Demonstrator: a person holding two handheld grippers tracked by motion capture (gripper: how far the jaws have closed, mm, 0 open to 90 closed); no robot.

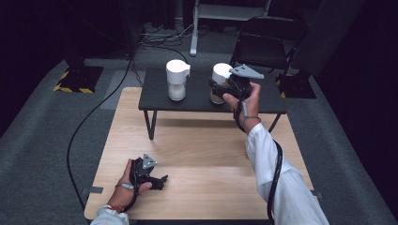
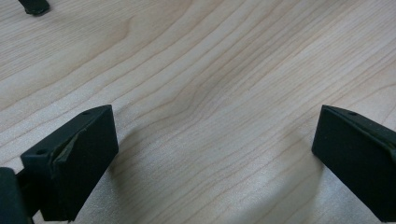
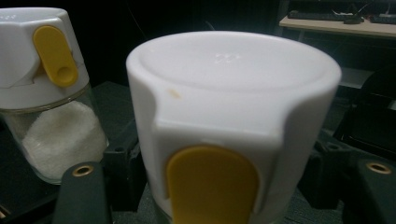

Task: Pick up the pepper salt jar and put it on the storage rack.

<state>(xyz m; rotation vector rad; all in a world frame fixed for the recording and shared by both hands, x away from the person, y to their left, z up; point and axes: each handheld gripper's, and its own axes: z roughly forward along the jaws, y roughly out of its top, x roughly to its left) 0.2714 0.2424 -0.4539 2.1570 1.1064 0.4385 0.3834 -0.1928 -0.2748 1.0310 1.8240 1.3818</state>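
Right gripper (image 1: 220,89) has its jaws spread around the upright white-lidded dispenser jar (image 3: 233,126) standing between them, contact unclear; left gripper (image 1: 162,179), far off, rests released on the wooden table (image 2: 210,93).

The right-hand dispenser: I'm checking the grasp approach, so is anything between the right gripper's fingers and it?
Nothing visible. The right gripper already has the right-hand dispenser between its fingers. The other dispenser stands apart, farther along the black table.
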